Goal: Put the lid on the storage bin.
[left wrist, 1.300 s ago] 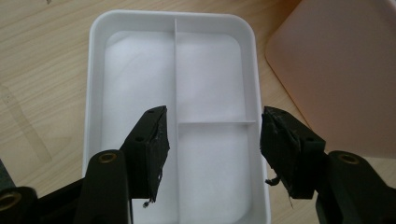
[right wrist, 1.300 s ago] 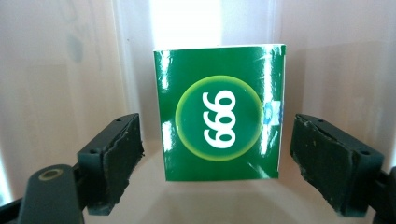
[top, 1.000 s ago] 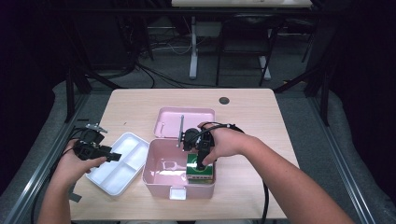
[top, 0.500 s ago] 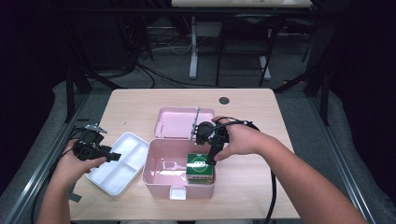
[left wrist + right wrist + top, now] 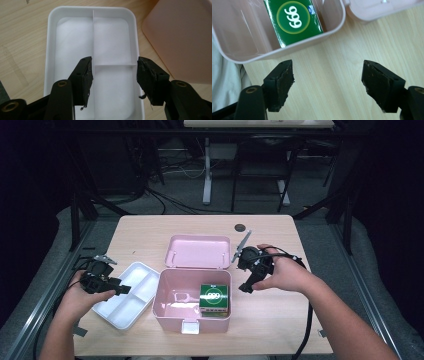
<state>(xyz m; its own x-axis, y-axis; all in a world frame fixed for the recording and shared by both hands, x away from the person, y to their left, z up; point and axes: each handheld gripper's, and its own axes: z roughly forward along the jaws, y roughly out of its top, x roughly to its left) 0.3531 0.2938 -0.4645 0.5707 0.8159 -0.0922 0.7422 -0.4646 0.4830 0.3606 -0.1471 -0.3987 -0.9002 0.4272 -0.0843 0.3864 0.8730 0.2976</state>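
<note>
tray (image 5: 75, 45) lay under your left gripper (image 5: 115, 77), long axis running away from it | jaws spread, closing lately, astride divider, gripping nothing; right gripper (image 5: 328, 82) open, empty

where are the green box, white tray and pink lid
green box (image 5: 215, 296): high view, its top face
white tray (image 5: 51, 50): left gripper view, its left rim
pink lid (image 5: 197, 251): high view, middle of its inner face

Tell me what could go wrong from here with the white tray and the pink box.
1. The left hand-held gripper straddles the white divided tray with jaws open; closing on the thin divider alone might let it tip or slip.
2. The green 999 box stands in the pink box; a tray set inside may catch on it.
</note>
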